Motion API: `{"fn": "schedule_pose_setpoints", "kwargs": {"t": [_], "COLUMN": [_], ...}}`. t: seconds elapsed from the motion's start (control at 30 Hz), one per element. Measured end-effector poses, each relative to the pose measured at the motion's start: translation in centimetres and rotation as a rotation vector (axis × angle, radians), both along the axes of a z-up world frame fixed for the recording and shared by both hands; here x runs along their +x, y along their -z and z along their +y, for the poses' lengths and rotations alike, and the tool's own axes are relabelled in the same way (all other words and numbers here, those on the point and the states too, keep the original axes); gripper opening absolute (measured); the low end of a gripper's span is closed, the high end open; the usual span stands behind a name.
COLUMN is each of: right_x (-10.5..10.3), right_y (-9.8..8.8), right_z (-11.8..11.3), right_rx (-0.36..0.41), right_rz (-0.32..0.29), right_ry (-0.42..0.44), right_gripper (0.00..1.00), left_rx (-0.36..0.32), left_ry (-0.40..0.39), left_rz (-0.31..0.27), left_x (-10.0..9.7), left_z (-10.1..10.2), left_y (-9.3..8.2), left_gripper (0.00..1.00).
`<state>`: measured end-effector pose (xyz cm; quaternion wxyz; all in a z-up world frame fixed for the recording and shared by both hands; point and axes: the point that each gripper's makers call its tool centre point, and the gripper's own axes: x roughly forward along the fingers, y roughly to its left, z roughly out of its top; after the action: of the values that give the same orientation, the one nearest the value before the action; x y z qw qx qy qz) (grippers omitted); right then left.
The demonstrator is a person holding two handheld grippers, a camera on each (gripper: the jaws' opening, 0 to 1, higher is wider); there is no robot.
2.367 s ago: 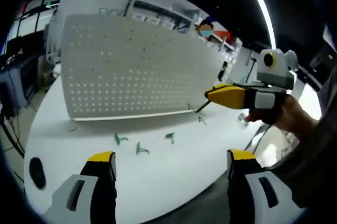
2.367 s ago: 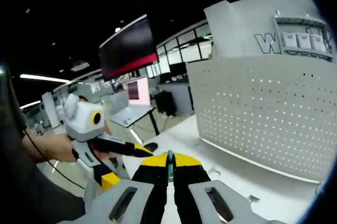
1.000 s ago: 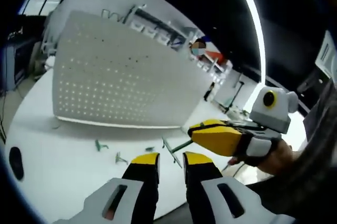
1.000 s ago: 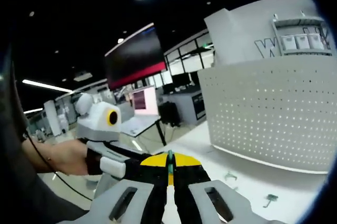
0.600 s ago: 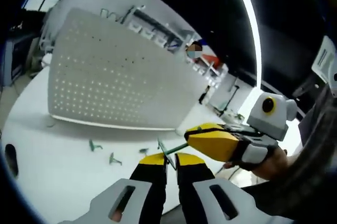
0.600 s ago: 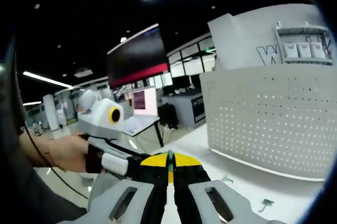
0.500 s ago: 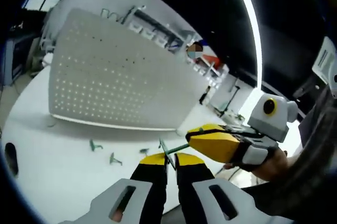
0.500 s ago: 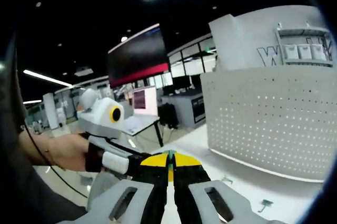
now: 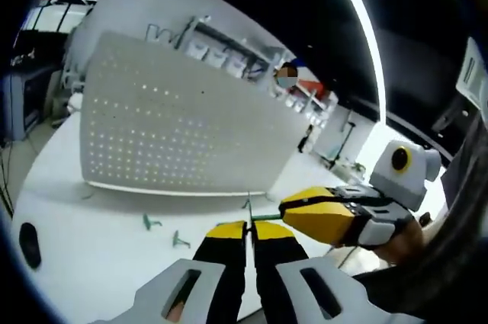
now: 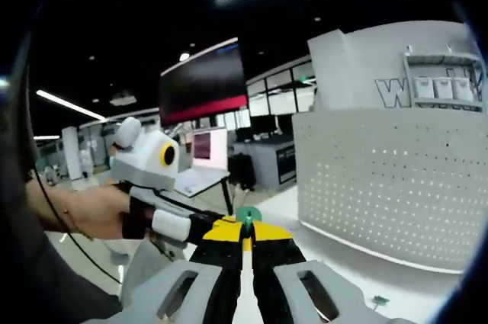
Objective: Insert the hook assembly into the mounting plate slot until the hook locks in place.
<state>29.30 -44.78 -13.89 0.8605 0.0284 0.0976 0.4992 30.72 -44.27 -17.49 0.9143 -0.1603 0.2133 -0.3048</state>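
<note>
Left gripper view: left gripper (image 9: 248, 230) jaws closed on the green hook (image 9: 248, 210); right gripper (image 9: 284, 215) pinches its stem from the right. Perforated plate (image 9: 175, 129) upright on the white table (image 9: 84, 225); spare hooks (image 9: 164, 231) lie there.

Right gripper view: right gripper (image 10: 245, 230) clamps the hook (image 10: 246, 217) above the table (image 10: 335, 282), plate (image 10: 396, 187) well beyond.

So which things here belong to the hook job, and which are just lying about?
In the job:
- green hook, gripped by left claw and right claw
- white perforated panel

Lying about:
- spare green hooks on the table
- dark monitor
</note>
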Motion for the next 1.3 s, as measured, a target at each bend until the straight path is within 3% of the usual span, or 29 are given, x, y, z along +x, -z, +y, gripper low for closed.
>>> {"fn": "schedule_pose_setpoints", "kwargs": {"t": [0.2, 0.4, 0.5, 0.53, 0.57, 0.6, 0.67, 0.77, 1.3], "right_x": [-0.2, -0.3, -0.5, -0.8, -0.9, -0.6, -0.8, -0.7, 0.1], "right_y": [-0.1, 1.5, 2.0, 2.3, 3.5, 3.5, 3.5, 3.2, 2.0], "right_z": [0.1, -0.5, -0.6, -0.5, -0.8, -0.8, -0.9, -1.0, -0.4], "right_rx": [0.004, -0.037, -0.05, -0.06, -0.132, -0.146, -0.138, -0.126, -0.071], "right_rz": [0.011, 0.003, 0.029, 0.042, 0.048, 0.012, 0.025, 0.041, 0.099], "right_ry": [-0.01, -0.026, -0.044, -0.064, -0.071, -0.057, -0.054, -0.04, -0.02], "right_gripper": [0.02, 0.0, 0.0, 0.0, 0.0, 0.0, 0.0, 0.03, 0.07], "left_rx": [0.031, 0.061, 0.093, 0.099, 0.102, 0.103, 0.11, 0.175, 0.224], "left_ry": [-0.02, -0.053, -0.064, -0.065, -0.068, -0.066, -0.063, -0.061, -0.039], "left_rz": [-0.004, -0.005, -0.01, -0.01, -0.011, -0.01, -0.013, -0.029, -0.081], "left_x": [0.2, 0.5, 0.5, 0.6, 0.7, 0.7, 0.7, 0.6, 1.1], "left_z": [0.7, 1.6, 1.9, 2.0, 2.0, 1.9, 1.8, 1.8, 0.8], "left_y": [0.2, 0.5, 0.8, 1.0, 1.0, 1.1, 1.2, 1.5, 0.7], "left_gripper": [0.01, 0.01, 0.01, 0.01, 0.01, 0.01, 0.01, 0.01, 0.02]}}
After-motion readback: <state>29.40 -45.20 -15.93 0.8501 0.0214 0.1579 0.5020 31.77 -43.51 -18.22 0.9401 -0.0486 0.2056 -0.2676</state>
